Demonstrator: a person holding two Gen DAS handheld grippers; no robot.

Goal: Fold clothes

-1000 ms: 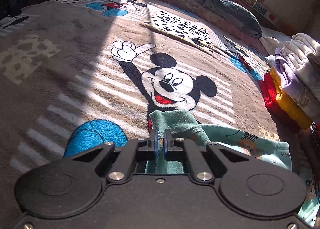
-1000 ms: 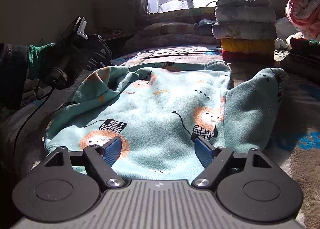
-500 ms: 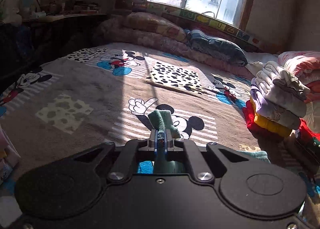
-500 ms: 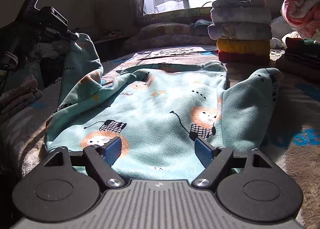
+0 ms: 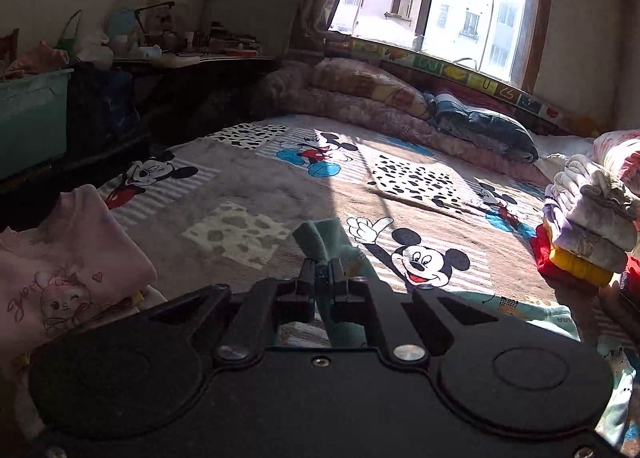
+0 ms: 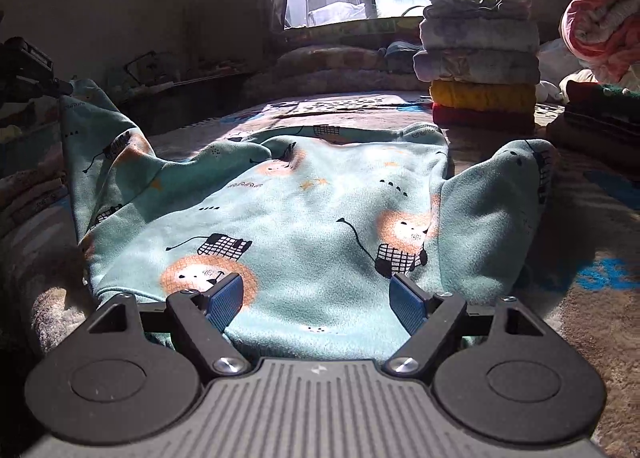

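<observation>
my left tool (image 5: 323, 272) pinching teal top (image 6: 320, 210) sleeve, now raised higher at frame left; right tool (image 6: 318, 298) stays spread.

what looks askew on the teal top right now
The left sleeve of the teal lion-print top is pulled up off the bed, pinched in the shut left tool, while the right sleeve lies bunched beside the body.
</observation>
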